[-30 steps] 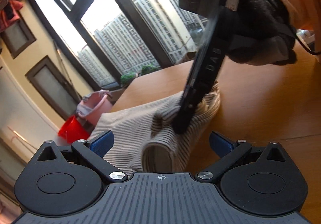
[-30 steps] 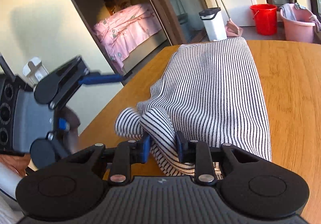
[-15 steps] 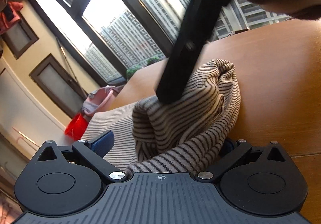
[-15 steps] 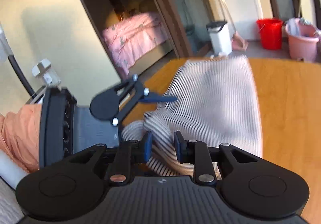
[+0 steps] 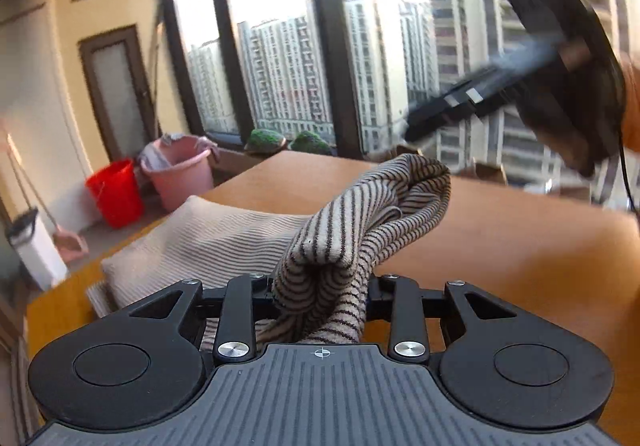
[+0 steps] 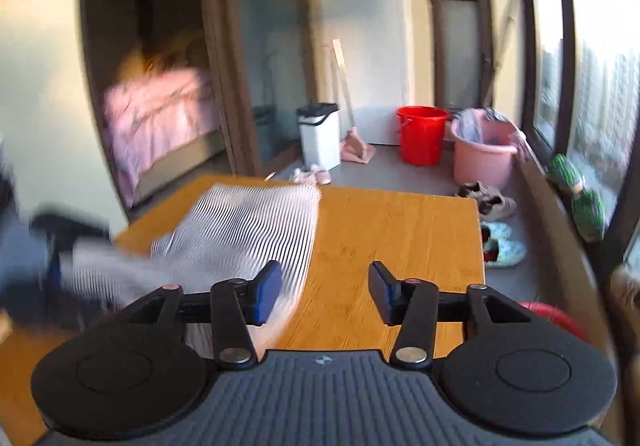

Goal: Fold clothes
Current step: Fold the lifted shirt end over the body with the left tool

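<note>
Left wrist view: left gripper (image 5: pixel 320 292) clamped on bunched end of striped knit garment (image 5: pixel 224 242), rest lying on wooden table (image 5: pixel 520 246). Right gripper (image 6: pixel 322 292) spread wide, empty — raised. No legible writing. Pink plastic tub (image 6: pixel 484 152) holds cloth; red bucket (image 6: pixel 422 134) contents unseen.

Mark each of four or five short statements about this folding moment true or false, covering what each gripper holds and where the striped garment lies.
1. The left gripper is shut on a bunched end of the cream, dark-striped knit garment. True.
2. The right gripper grips the garment too. False: its blue-padded jaws stand open, nothing between them.
3. The rest of the garment lies flat on the orange wooden table. True.
4. The red plastic bucket stands on the table. False: it is on the grey floor beside the pink plastic tub.
</note>
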{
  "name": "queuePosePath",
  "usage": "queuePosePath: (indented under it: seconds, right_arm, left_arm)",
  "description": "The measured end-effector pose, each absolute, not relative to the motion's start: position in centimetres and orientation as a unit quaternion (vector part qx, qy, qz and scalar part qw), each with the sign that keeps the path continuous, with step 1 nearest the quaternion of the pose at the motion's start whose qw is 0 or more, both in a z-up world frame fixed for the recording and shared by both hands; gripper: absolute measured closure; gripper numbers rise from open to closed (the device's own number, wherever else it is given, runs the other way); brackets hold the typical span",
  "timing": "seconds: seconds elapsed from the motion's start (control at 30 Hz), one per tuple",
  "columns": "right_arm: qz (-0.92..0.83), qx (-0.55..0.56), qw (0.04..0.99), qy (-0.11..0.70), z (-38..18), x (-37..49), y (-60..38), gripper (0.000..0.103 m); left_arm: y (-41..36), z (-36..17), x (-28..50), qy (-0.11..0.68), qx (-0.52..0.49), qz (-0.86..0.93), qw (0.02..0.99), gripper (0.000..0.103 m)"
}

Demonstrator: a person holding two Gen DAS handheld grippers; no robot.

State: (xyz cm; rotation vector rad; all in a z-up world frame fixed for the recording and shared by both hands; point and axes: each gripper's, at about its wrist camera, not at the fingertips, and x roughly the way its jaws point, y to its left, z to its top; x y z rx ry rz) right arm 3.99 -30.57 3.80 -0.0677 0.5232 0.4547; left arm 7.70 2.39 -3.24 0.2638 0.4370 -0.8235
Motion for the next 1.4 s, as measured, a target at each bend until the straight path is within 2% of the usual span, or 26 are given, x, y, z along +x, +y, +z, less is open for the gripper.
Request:
queuePosePath:
  seconds: [0.03, 0.13, 0.33, 0.4, 0.53, 0.63, 0.83, 0.97, 1.2, 1.4]
  right_arm:
    - [0.237, -0.054, 0.936, 0.255, 3.6, 3.4, -29.9, 0.042]
    - [0.272, -0.097, 0.928, 0.236, 3.4, 2.7, -27.2, 0.041]
    - [0.288, -0.161, 0.933, 0.147, 3.1, 2.8, -21.5, 0.041]
    - [0.292, -0.161, 0.932, 0.145, 2.9, 3.8, -20.1, 0.042]
    - [0.323, -0.109, 0.921, 0.191, 2.9, 4.6, -20.2, 0.07]
    - [0.348, -0.057, 0.907, 0.231, 3.4, 4.4, -21.1, 0.078]
    - [0.391, 0.054, 0.887, 0.24, 6.9, 1.4, -26.2, 0.078]
    - [0.402, 0.114, 0.879, 0.23, 8.6, 0.9, -28.8, 0.078]
    - [0.365, 0.101, 0.89, 0.255, 6.3, 6.7, -26.0, 0.08]
    - [0.332, 0.089, 0.899, 0.272, 3.7, 12.7, -22.4, 0.082]
  left_arm:
    - [3.6, -2.8, 8.5, 0.221, 0.093, -0.394, 0.887, 0.068]
    - [6.4, -1.8, 10.6, 0.241, 0.019, -0.388, 0.889, 0.068]
    - [7.0, -3.1, 12.0, 0.279, -0.01, -0.387, 0.879, 0.067]
    - [6.7, -3.5, 12.0, 0.293, -0.009, -0.385, 0.875, 0.066]
    - [6.7, -4.0, 11.5, 0.327, -0.012, -0.381, 0.865, 0.067]
    - [6.6, -3.8, 10.0, 0.345, -0.013, -0.393, 0.852, 0.066]
    - [6.9, -0.6, 6.1, 0.33, -0.068, -0.516, 0.788, 0.062]
    - [7.3, -0.2, 6.1, 0.32, -0.088, -0.516, 0.789, 0.058]
    - [9.1, -2.0, 9.3, 0.338, -0.113, -0.442, 0.823, 0.058]
    - [12.1, -2.9, 11.8, 0.343, -0.17, -0.372, 0.846, 0.042]
